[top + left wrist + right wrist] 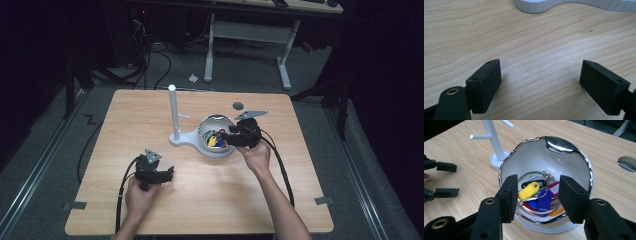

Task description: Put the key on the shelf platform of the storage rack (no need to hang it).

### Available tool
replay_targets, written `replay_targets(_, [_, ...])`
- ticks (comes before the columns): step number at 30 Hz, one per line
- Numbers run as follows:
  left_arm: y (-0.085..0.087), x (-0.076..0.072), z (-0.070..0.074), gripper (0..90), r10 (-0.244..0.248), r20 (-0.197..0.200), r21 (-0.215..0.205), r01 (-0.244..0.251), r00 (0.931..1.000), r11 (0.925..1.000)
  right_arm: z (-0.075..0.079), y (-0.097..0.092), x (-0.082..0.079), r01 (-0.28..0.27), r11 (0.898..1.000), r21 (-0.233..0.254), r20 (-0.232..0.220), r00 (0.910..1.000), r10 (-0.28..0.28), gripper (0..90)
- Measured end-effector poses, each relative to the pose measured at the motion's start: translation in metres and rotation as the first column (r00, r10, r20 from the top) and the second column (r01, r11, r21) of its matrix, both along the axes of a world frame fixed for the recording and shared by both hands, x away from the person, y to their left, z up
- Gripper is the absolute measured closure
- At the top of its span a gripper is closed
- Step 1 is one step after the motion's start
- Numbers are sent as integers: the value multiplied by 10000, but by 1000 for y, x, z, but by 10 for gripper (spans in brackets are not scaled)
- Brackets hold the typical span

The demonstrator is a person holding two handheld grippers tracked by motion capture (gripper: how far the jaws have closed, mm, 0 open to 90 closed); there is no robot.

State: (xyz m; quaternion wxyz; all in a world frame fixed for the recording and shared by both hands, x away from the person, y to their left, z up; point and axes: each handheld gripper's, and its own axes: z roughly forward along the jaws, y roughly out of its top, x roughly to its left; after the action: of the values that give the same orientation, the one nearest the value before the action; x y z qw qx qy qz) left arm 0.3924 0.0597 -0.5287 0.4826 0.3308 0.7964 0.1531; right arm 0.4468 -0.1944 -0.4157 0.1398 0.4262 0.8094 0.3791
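A white bowl [215, 118] with a chrome rim [584, 157] stands on a white stand whose upright post [173, 112] [494, 142] has short pegs. Inside the bowl lies a bunch of coloured key tags [216, 140] on metal rings, among them a yellow tag [528, 190] and a blue tag [544, 200]. My right gripper [225, 136] [537, 181] hovers at the bowl's near rim, open, with nothing between its pads. My left gripper [171, 173] [540, 68] rests low over bare wood at the front left, open. The stand's ribbed base edge [534, 6] lies ahead of it.
A round grey disc [238, 105] [627, 163] is set in the wooden table [200, 200] behind the bowl. Cables trail from both grippers toward the front edge. A white desk frame [250, 35] stands on the floor beyond the table.
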Motion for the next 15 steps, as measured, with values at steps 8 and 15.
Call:
replay_targets(8, [0, 0, 0, 178, 0, 2, 0, 0, 10000, 10000, 9, -5, -7, 24, 10000, 57, 253, 9997, -25, 504])
replay_targets(15, [0, 0, 0, 178, 2, -3, -8, -2, 10000, 10000, 16, -12, -12, 158, 9998, 146, 423, 9990, -164, 504])
